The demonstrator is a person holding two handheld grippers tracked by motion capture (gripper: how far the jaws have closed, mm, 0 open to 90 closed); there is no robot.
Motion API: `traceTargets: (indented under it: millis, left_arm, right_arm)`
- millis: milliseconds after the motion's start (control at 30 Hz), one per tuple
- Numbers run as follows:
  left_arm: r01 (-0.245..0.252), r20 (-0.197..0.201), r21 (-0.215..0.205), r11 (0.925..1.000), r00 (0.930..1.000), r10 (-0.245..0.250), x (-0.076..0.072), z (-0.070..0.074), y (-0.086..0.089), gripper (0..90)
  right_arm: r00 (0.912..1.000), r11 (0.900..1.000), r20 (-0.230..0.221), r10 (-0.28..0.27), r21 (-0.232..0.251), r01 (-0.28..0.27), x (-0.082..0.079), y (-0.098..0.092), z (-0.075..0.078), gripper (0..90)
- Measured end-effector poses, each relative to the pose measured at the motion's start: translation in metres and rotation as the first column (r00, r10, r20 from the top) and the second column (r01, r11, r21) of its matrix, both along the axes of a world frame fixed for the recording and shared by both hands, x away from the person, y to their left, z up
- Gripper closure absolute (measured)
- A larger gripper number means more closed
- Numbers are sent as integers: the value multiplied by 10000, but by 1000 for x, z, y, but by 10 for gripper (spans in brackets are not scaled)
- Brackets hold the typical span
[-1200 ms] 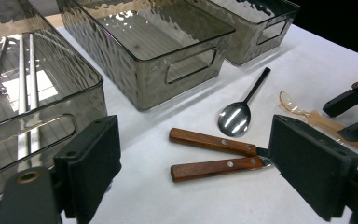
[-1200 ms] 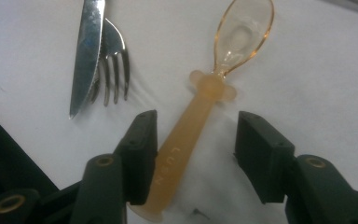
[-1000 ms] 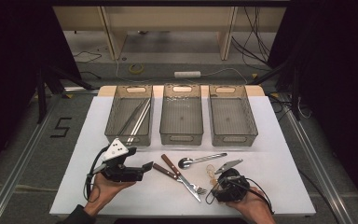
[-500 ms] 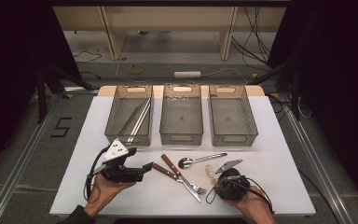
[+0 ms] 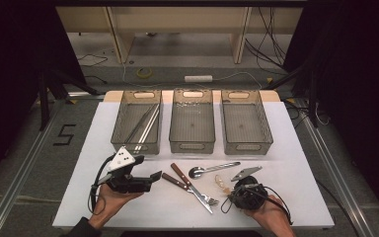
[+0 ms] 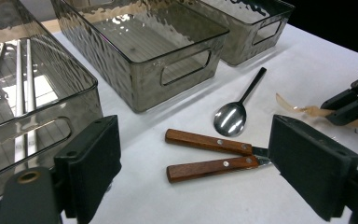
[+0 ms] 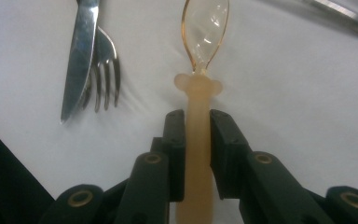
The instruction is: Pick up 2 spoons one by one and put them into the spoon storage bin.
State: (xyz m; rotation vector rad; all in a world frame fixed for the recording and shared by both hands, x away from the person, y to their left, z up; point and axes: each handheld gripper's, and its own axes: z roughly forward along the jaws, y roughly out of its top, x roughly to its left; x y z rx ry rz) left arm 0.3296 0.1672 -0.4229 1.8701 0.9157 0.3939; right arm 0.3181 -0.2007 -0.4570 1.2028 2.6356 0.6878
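Closing over the last second, the right gripper now pinches the handle of the plastic spoon — still flat on the table, ready to lift. At its ten o'clock lie knife and fork; bins wait at twelve. The left gripper gapes, holding nothing.

Your table is covered in plain white. The three bins are smoky grey see-through plastic with a rippled, dimpled texture on the walls. You have a pale amber, translucent plastic spoon between black pads. The knife and fork have reddish-brown wooden handles with small silver rivets; their metal ends are shiny silver, like the metal spoon. Both your grippers are matte black, and the left gripper carries a light grey three-cornered plate.
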Motion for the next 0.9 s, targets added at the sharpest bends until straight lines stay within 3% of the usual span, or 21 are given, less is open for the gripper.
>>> traceTargets:
  millis: [367,900]
  left_arm:
    - [-45,117,-254,9997,9999,48,0,0,2,164]
    - [-196,245,-391,9990,9995,206,-1,2,8,164]
  right_arm:
    - [9967,9981,813,71,599,-120,15,-6,24,779]
    - [9906,9919,1353,-174,1270,1,52,2,51,779]
